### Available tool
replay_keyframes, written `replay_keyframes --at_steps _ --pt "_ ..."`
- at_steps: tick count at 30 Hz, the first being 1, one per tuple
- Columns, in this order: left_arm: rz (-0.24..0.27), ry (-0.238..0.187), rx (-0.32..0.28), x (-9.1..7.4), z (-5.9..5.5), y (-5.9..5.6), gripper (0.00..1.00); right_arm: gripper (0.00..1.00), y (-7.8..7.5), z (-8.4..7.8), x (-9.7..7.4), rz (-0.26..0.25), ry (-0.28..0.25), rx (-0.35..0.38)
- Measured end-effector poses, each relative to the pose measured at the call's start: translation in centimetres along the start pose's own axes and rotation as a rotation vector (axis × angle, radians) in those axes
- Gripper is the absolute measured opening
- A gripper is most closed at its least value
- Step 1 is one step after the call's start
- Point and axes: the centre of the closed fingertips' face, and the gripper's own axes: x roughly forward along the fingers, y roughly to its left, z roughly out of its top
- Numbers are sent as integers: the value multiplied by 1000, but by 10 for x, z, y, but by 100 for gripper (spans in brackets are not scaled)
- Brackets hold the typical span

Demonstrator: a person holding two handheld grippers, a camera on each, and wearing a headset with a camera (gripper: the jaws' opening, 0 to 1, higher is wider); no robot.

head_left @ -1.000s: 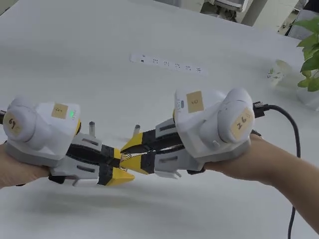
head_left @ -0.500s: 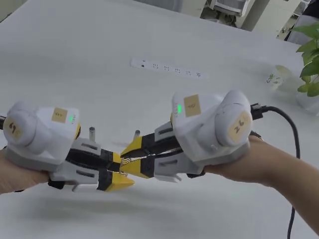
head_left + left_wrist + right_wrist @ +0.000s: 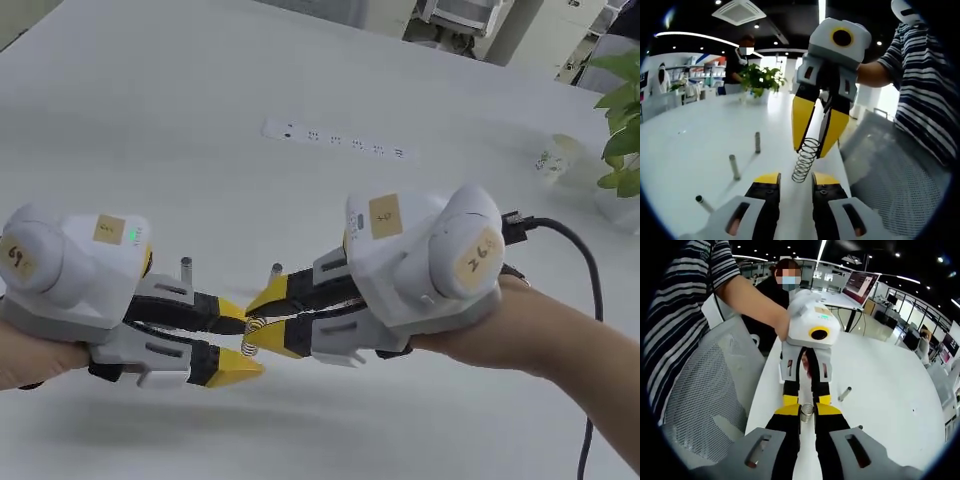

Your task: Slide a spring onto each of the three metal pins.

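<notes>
The left claw [image 3: 238, 340] has let go. A second ago its yellow tips were shut on the spring [image 3: 254, 328]; now they stand spread, and it sits a little further left. In the left gripper view the coil's near end hangs in the gap and appears clear of both tips. The right claw [image 3: 807, 411] keeps its tips pinched on the spring's other end, so the spring now rides with the right claw alone. The hand-over looks finished, and the next job, as I judge it, is to carry the coil to a pin and line up its free end.

The spring is held in the air just above the near desk [image 3: 200, 90], between the two claws. It is a short, open coil of thin bright wire, leaning a little rather than straight (it will likely wobble when it meets a pin).

The three pins [image 3: 734, 166] stand upright in a row on the desk just beyond the claws, all bare, so no spring is on yet.
</notes>
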Motion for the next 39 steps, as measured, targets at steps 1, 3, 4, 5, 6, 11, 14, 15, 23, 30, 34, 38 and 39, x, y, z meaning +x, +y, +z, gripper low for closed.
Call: replay_keyframes --at_steps 1,3,4,5,6,11,14,15,23,30,34,38,39 --pt "1 1 -1 -1 0 0 18 7 0 0 0 -1 -1 0" --pt "6 1 -2 -2 -1 1 19 7 -1 -1 0 -5 4 -4" --pt "9 0 -6 -2 -2 1 19 7 -1 -2 0 -5 10 -8" --pt "11 -1 -6 -3 -2 1 21 7 0 -3 1 -4 14 -6" --pt "13 -2 -6 -3 -2 1 21 7 0 -3 1 -4 13 -6" --pt "33 -1 -13 -6 -5 4 31 7 -2 -5 1 -10 15 -7" --pt "44 -5 -21 -9 -6 6 32 7 -3 -5 0 -17 14 -5" --pt "48 -5 -22 -10 -6 7 32 7 -3 -6 0 -19 14 -6" --pt "84 -11 -41 -22 -11 12 39 7 -6 -9 -1 -30 22 -7" --pt "126 -20 -56 -35 -15 18 43 7 -7 -10 0 -34 22 -6" --pt "150 -27 -66 -41 -17 21 48 7 -8 -11 0 -34 25 -4" --pt "177 -39 -77 -49 -17 24 51 7 -9 -12 -1 -36 25 1" --pt "182 -43 -82 -51 -18 25 53 7 -9 -12 -1 -37 26 2"
